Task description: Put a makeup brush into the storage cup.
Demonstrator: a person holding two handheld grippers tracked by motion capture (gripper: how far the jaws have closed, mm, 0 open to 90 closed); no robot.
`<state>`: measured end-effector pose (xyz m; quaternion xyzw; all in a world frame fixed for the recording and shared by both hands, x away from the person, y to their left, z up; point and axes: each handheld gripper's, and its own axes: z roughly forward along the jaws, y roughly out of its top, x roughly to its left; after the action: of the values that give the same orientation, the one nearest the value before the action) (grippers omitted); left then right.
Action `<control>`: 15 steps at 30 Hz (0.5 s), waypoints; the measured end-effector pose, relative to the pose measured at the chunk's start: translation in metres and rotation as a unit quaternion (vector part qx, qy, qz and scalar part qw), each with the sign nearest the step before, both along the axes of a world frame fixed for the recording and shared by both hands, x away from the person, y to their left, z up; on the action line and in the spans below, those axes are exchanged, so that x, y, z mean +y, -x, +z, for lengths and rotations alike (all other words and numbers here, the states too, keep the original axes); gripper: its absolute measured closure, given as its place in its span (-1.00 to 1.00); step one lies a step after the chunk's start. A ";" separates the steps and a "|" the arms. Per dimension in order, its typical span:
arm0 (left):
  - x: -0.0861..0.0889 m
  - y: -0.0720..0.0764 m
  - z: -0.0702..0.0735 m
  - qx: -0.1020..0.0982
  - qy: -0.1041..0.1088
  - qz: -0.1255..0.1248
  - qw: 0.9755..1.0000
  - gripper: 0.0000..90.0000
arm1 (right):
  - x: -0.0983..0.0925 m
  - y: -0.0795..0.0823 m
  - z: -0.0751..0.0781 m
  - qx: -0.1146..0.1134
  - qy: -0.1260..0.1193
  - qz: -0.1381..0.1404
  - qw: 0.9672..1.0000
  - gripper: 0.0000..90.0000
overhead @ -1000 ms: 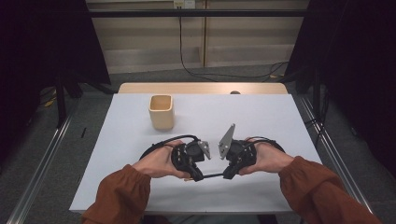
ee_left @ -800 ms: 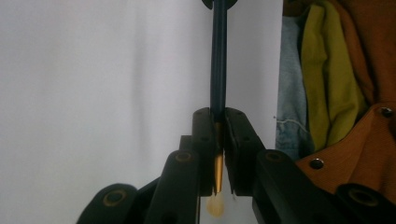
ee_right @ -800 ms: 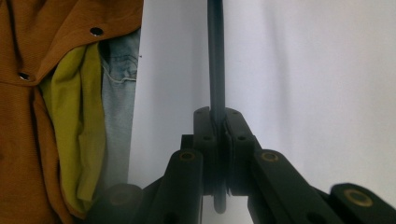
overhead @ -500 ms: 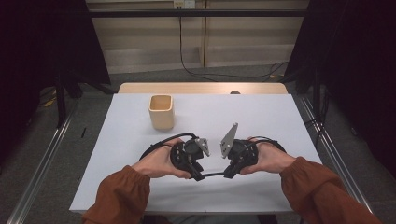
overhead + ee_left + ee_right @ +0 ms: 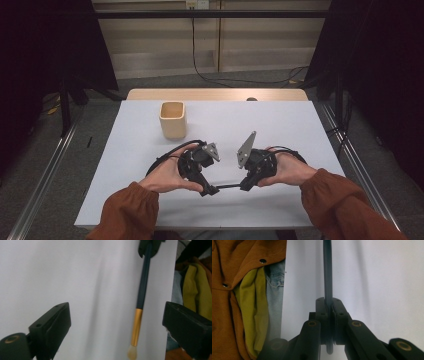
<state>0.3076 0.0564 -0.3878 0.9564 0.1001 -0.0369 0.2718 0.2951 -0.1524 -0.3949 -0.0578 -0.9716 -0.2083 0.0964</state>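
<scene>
Brush [image 5: 229, 186] lies level just above the white table [image 5: 300, 130] near its front edge, long axis running between both grippers, bristle tip toward the left. Right gripper [image 5: 246, 185] is clenched on the dark handle end. Left gripper [image 5: 210, 190] has just been opening; jaws stand wide, gold ferrule [image 5: 136, 327] between them, untouched.

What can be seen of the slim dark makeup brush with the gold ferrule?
The slim dark makeup brush has a blue-black handle, a gold metal-looking ferrule and a small pale tuft. It hangs level above the white table, between the grippers. The right gripper clamps its handle. The left gripper has just been opening: its jaws flank the ferrule end without touching it.
</scene>
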 end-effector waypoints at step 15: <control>0.023 -0.002 -0.003 -0.031 0.061 0.040 0.997 -0.90 | -0.012 -0.004 0.002 -0.009 -0.020 -0.024 0.999 0.91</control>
<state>0.3095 0.0794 -0.3903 0.9339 0.1274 -0.0019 0.3340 0.2986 -0.1648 -0.3928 -0.0777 -0.9662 -0.2310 0.0835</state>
